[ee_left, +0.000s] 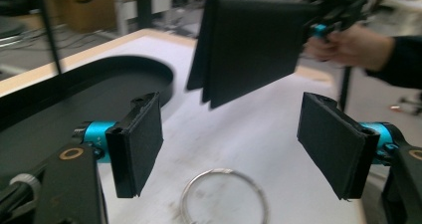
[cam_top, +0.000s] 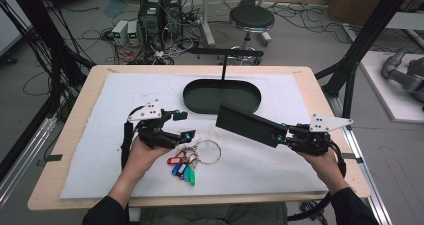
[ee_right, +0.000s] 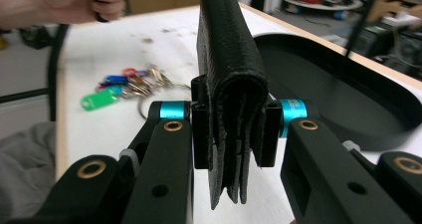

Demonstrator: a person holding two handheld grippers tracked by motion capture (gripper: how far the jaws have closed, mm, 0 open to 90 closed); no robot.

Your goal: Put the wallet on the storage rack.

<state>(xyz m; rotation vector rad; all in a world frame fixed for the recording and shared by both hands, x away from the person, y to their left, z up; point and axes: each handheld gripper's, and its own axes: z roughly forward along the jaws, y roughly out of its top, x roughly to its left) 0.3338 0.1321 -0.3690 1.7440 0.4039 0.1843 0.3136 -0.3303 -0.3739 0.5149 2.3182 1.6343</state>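
Gripping: right gripper (ee_right: 228, 134) clamps the black wallet (cam_top: 247, 124) by one short end, pads on both faces.
Wallet place: held off the white mat (cam_top: 100, 150), slanting toward 10 o'clock from the hand, near the oval tray (cam_top: 190, 97) rim.
Handling: likely light, soft folded leather; layers may splay, so pinch near the fold.
Left gripper (ee_left: 231, 144): jaws wide apart, nothing between them.
Key ring (cam_top: 207, 151): on the mat, at 3 o'clock of the left gripper.

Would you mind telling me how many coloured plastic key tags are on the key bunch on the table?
4, as far as shows: a red plastic tag, a dark blue one, a light blue one and a green one, fanned below the large metal ring. More may hide beneath.
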